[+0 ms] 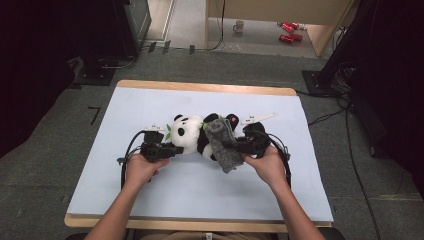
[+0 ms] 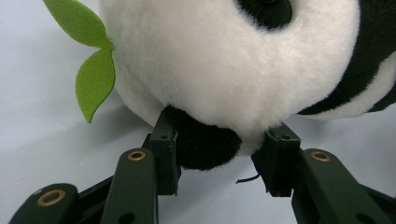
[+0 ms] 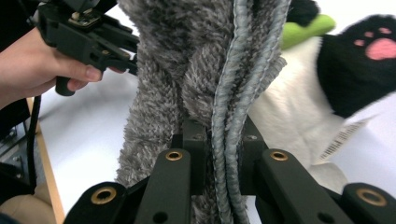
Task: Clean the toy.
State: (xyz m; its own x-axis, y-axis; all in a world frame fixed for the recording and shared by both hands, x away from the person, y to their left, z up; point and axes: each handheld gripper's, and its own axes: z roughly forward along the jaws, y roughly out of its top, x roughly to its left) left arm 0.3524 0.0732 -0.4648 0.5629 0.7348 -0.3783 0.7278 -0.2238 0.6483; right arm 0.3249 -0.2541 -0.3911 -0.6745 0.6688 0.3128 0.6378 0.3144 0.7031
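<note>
A black-and-white plush panda (image 1: 187,132) lies on its side in the middle of the table, with a green felt leaf (image 2: 93,79) by its head. My left gripper (image 1: 177,149) comes in from the left. In the left gripper view its jaws (image 2: 219,158) pinch a black plush part and the white fur under the head. My right gripper (image 1: 232,145) is shut on a fuzzy grey cloth (image 1: 222,145) draped over the panda's lower body. The cloth's ribbed hem (image 3: 238,93) runs between the pads (image 3: 224,140). The panda's black paw with a pink pad (image 3: 373,51) lies behind it.
A pale blue mat (image 1: 150,190) covers the wooden table (image 1: 200,86). Cables trail from both grippers toward the near edge. On the floor beyond the table stand a mug (image 1: 239,26) and red cans (image 1: 288,31). Dark equipment stands at both sides.
</note>
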